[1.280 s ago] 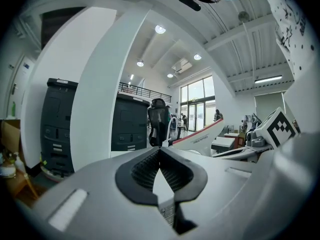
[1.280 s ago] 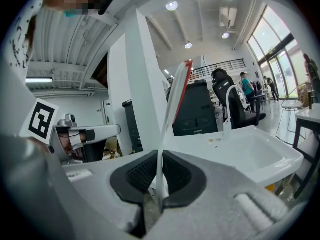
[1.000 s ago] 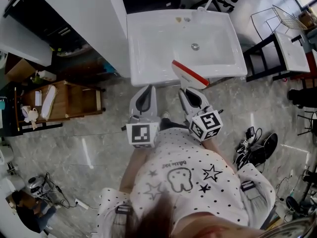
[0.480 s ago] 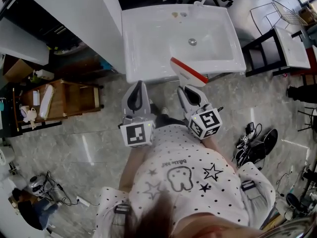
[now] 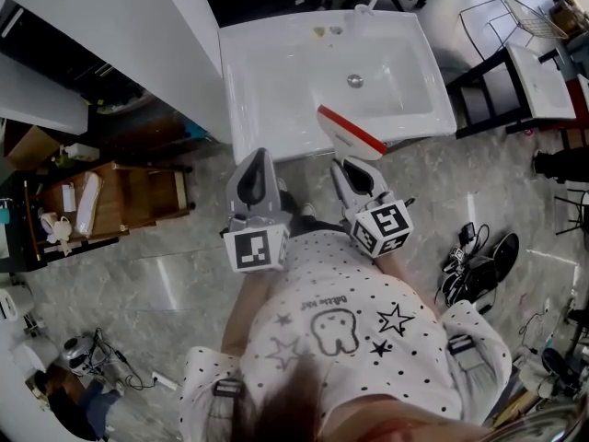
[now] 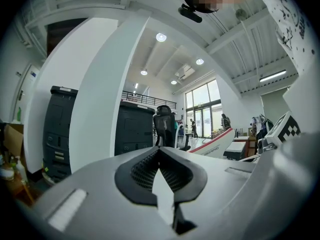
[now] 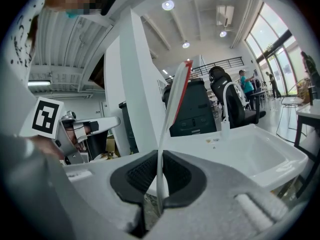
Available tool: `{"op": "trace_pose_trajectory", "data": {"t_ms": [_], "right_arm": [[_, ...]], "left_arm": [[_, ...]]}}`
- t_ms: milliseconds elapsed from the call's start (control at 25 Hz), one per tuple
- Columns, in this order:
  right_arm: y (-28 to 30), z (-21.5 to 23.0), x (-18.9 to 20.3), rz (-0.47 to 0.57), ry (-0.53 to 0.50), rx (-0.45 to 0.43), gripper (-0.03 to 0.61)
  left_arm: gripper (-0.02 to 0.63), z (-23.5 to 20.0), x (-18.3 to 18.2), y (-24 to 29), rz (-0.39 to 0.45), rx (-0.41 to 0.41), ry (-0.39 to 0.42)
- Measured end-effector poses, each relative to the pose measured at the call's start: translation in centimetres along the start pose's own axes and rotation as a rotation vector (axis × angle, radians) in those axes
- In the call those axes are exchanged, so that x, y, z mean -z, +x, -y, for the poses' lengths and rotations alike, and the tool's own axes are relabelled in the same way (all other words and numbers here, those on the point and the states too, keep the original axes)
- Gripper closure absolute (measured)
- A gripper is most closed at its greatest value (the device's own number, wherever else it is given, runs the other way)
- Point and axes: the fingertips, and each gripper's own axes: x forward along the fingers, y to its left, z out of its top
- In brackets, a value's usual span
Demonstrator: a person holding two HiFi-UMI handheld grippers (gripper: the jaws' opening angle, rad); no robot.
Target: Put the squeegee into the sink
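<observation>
The right hand-held gripper [image 5: 355, 168] is closed on the squeegee [image 5: 350, 133], its jaws pinching the thin white end of the tool edge-on; in the right gripper view the flat body rises straight out from between the pads, which suggests the narrow grip was chosen because this flat part is what fits between them. The red-edged blade sticks out past the jaws and lies over the front rim of the sink [image 5: 241, 81], above it and not yet inside; carrying the blade ahead of the hand-held gripper lets it cross the rim first, so the hand itself need not reach far into the basin.

The left hand-held gripper [image 5: 258, 157] has its jaws together with nothing between them; it hangs beside the right one, just short of the sink's front edge and pointing level, apparently kept out of the way since the task needs only one hand; I judge it has no part to play here.

The person stands square to the sink, so the basin opens straight ahead of both jaws; the drain [image 5: 355, 81] sits beyond the blade, toward the back, and the white basin around it is bare, leaving room to set the squeegee down. The step in hand looks like the carry over the rim; the lowering and release remain, and the thin pinch could let the tool swivel if it is tipped fast.
</observation>
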Motion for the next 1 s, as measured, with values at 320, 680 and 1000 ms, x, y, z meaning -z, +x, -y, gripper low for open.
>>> {"op": "trace_pose_trajectory", "data": {"t_ms": [320,680,1000], "right_arm": [[3.2,0.6,-0.6,-0.010,0.019,0.039,0.555],[7.4,0.7,-2.6,-0.013,0.047,0.082,0.555],[10.6,-0.1,-3.1,-0.010,0.058,0.104,0.555]], "left_arm": [[0.624,-2.4,0.4,2.8,-0.017,0.038,-0.021],[0.624,-4.6,-1.0,6.9,-0.005,0.131,-0.040],[0.624,-7.7,-0.8,8.3,-0.016,0.155,-0.051]]}}
